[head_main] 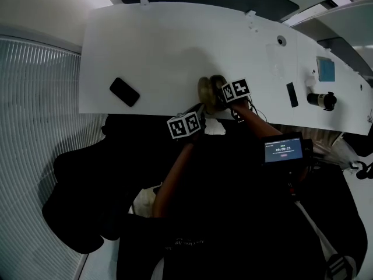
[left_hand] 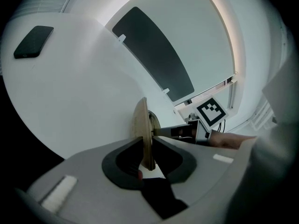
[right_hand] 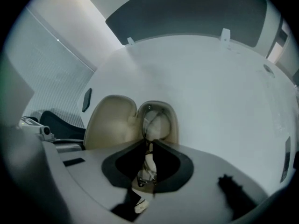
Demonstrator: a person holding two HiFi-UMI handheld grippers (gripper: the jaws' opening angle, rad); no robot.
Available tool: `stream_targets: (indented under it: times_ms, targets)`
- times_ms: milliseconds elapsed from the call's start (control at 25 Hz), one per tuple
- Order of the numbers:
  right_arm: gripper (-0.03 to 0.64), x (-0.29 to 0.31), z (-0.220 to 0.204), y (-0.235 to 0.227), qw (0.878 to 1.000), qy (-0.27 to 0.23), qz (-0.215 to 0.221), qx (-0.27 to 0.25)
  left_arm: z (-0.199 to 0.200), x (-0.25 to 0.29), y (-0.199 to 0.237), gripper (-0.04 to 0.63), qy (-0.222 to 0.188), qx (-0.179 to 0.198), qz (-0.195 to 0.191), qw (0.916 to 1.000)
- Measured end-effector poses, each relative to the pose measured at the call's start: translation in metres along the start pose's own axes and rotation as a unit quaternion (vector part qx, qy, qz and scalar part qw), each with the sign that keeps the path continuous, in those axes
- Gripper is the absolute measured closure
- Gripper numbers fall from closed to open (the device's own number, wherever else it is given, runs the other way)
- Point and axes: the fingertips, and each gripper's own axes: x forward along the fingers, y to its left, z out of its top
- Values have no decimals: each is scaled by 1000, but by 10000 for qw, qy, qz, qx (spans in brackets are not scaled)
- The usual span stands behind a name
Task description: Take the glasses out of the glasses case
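Note:
A tan glasses case [head_main: 206, 90] lies open at the white table's [head_main: 175, 45] front edge. My left gripper [head_main: 200, 106] comes from the near side and is shut on the case's raised lid [left_hand: 140, 125], whose edge stands between the left gripper's [left_hand: 146, 143] jaws. My right gripper [head_main: 221, 98] points steeply down into the case's other half [right_hand: 163, 120]. In the right gripper view, thin wire-framed glasses [right_hand: 149, 164] stand between the right gripper's [right_hand: 150, 143] jaws, which are shut on them; their far end still rests in the case. The lid [right_hand: 110, 122] lies open to the left.
A black phone [head_main: 124, 91] lies at the table's left. At the right are a black bar [head_main: 292, 94], a black cylinder [head_main: 322, 100] and a blue card [head_main: 326, 69]. A small lit screen [head_main: 284, 149] sits below the table edge.

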Motion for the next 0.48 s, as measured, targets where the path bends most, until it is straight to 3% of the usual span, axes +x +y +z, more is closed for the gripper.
stream_targets:
  times_ms: [280,480]
  targets:
    - [589,-18,-2,-7,9986,-397,213,281,3,-4,-3,551,7,96,-27,9999]
    - [591,-38,-3,-11,9918,-815,626,759,10,-8,-6,551,4,196,37,9998]
